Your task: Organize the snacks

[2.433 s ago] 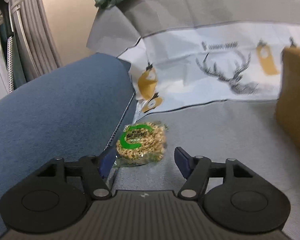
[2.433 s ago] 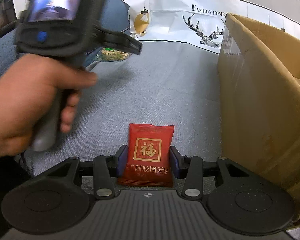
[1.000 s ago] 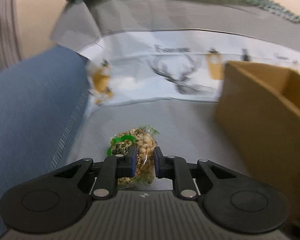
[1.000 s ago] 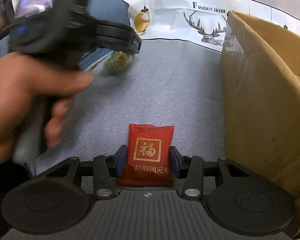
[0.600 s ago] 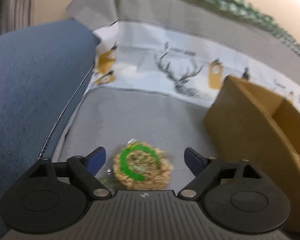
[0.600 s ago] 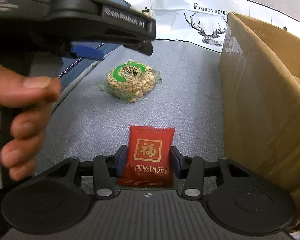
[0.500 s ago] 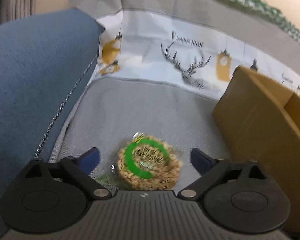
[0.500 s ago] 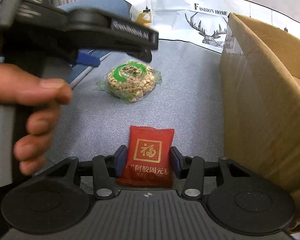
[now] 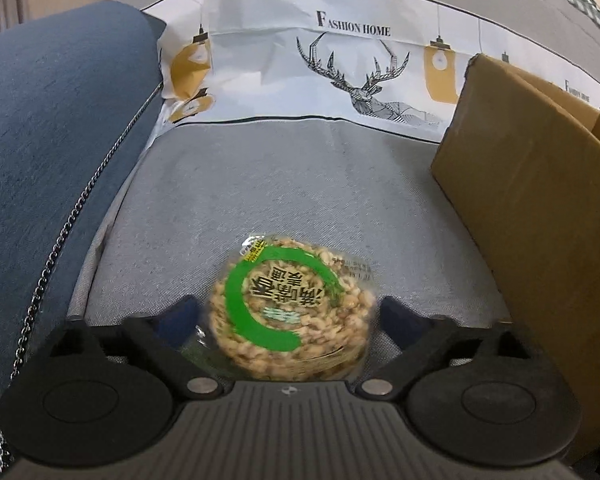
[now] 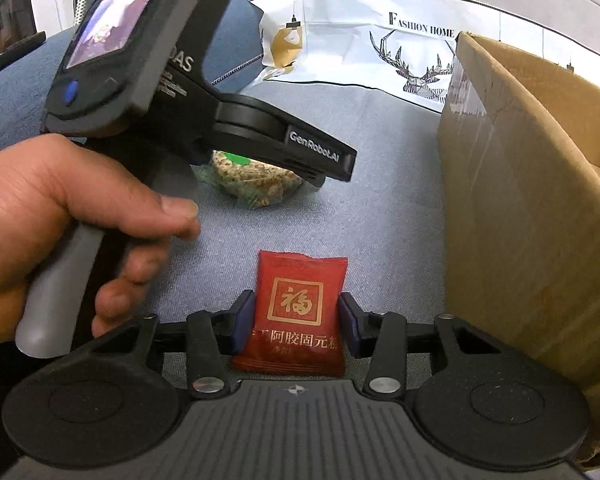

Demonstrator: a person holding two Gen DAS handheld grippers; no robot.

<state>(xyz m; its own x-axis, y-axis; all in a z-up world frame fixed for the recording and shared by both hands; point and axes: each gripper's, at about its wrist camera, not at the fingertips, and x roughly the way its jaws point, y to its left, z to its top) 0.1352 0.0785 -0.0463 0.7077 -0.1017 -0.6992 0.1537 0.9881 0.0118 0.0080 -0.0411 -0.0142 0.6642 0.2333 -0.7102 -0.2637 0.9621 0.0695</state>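
The left gripper (image 9: 288,316) straddles the round snack (image 9: 290,312), its jaws just narrowing to re-grip it flat; the right gripper (image 10: 296,322) clamps the red packet (image 10: 298,312), ready for boxing.

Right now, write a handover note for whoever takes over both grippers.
Left gripper: open, jaws just narrowed slightly around the round nut snack lying on the grey cushion; pads look clear of it, not gripped.
Right gripper: shut on the red packet, low over the cushion.
Cardboard box: open, standing to the right of both snacks.
Done: neither of these snacks is in the box.
Left: close on the nut snack, then presumably carry both into the box.
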